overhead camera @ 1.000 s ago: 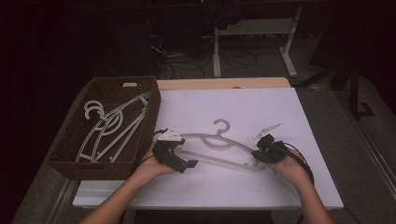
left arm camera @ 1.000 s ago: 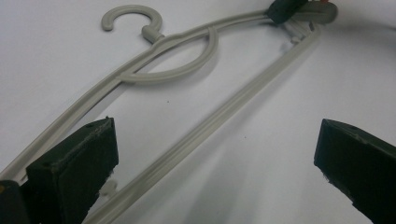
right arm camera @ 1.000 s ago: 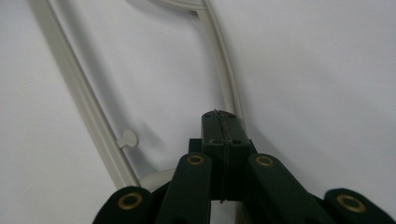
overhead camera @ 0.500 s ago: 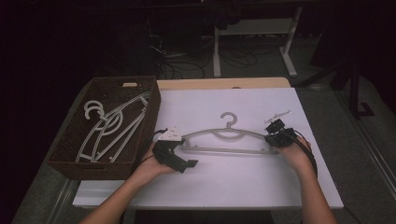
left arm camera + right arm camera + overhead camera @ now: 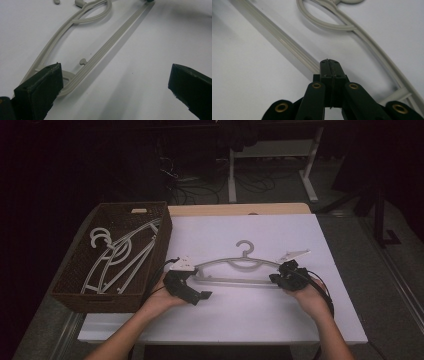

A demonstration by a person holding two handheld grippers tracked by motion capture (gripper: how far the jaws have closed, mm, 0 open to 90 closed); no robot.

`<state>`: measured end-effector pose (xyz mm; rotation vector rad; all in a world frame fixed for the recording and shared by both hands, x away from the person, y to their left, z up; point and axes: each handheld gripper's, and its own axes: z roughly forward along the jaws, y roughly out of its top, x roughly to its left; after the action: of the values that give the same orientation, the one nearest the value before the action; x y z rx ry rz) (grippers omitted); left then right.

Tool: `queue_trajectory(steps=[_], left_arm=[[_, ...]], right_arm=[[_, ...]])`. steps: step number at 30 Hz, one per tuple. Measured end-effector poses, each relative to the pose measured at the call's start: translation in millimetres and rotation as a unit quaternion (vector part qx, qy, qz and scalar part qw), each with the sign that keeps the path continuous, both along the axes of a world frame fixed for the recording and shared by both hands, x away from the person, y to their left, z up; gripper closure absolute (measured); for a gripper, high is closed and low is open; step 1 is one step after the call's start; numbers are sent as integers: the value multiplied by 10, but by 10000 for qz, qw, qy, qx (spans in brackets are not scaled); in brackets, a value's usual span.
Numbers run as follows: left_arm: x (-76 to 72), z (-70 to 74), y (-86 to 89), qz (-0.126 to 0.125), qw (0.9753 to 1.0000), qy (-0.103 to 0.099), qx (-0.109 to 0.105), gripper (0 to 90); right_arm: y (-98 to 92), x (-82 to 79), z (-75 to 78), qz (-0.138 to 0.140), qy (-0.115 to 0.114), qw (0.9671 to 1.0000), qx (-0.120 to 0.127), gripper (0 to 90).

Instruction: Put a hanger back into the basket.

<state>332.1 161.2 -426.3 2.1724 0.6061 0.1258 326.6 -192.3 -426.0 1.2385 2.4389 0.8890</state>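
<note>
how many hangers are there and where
3 that I can make out: one hanger on the white table, two hangers in the wicker basket; more may hide there.

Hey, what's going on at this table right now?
A person is working with a two-jaw gripper in each hand on a grey plastic hanger lying on the white table. The right gripper is clamped on the hanger's bottom bar near its right end. The left gripper sits open at the hanger's left end, one jaw beside the corner, gripping nothing. More hangers lie piled in the brown wicker basket at the left.
</note>
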Motion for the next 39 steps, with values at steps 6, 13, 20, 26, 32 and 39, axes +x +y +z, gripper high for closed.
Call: queue_trajectory(steps=[6,13,20,26,32,39], left_arm=[[5,-4,-7,15,10000,1,-7,0],[59,17,-66,49,10000,30,23,0],[226,112,-209,193,9998,29,56,51],[492,119,-392,269,9991,-49,310,104],[805,-17,-535,308,9970,-86,698,239],[1036,-132,-673,154,9943,-24,1051,348]], right_arm=[[5,38,-81,8,112,9999,-107,891],[10,46,-124,45,252,9996,-142,891],[7,51,-145,47,333,9993,-143,891],[3,56,-150,42,351,9993,-112,892],[-2,59,-153,49,355,9993,-102,892],[-7,65,-158,62,369,9993,-90,891]])
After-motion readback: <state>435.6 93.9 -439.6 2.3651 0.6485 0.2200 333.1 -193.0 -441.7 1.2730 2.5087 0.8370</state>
